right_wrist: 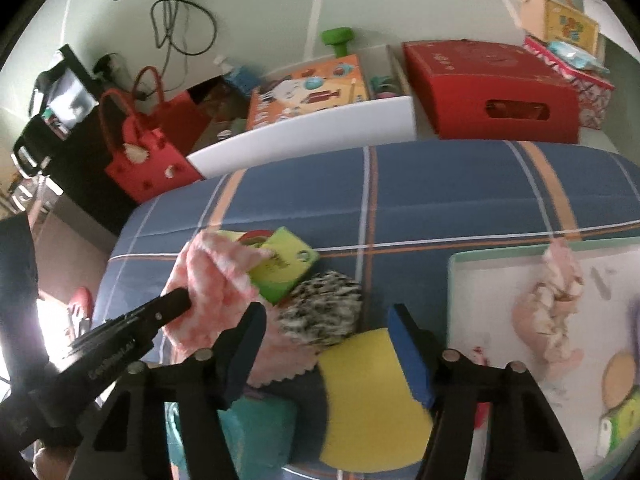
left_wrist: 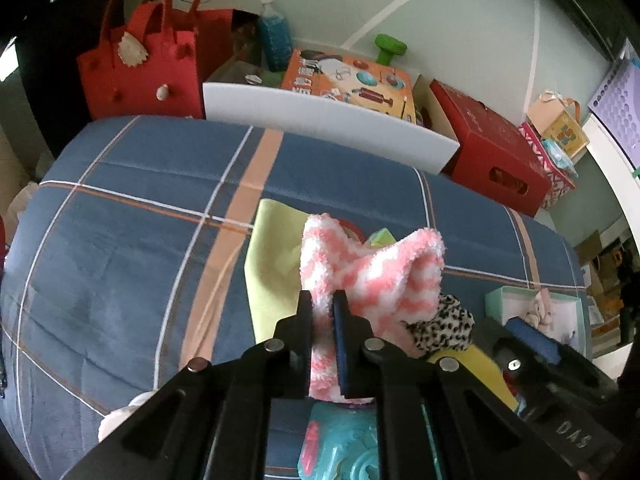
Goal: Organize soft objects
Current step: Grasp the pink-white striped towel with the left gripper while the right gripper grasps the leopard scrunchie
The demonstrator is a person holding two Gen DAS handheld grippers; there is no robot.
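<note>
My left gripper [left_wrist: 322,304] is shut on a fluffy pink-and-white sock [left_wrist: 372,272] and holds it above the blue plaid bed cover [left_wrist: 132,216]. The sock also shows in the right wrist view [right_wrist: 212,280], with the left gripper [right_wrist: 176,304] on it. My right gripper [right_wrist: 326,320] is open and empty, over a leopard-print soft item [right_wrist: 320,312] and a yellow sponge [right_wrist: 368,396]. A light tray [right_wrist: 496,276] at the right holds a pale pink soft item [right_wrist: 548,312]. The leopard item [left_wrist: 444,328] lies just right of the sock.
A yellow-green cloth [left_wrist: 272,264] and a green-yellow card box [right_wrist: 284,268] lie on the bed. A teal toy [left_wrist: 344,444] sits near me. Beyond the bed stand a red felt bag [left_wrist: 144,64], a white bin [left_wrist: 320,124] and a red box [left_wrist: 492,148].
</note>
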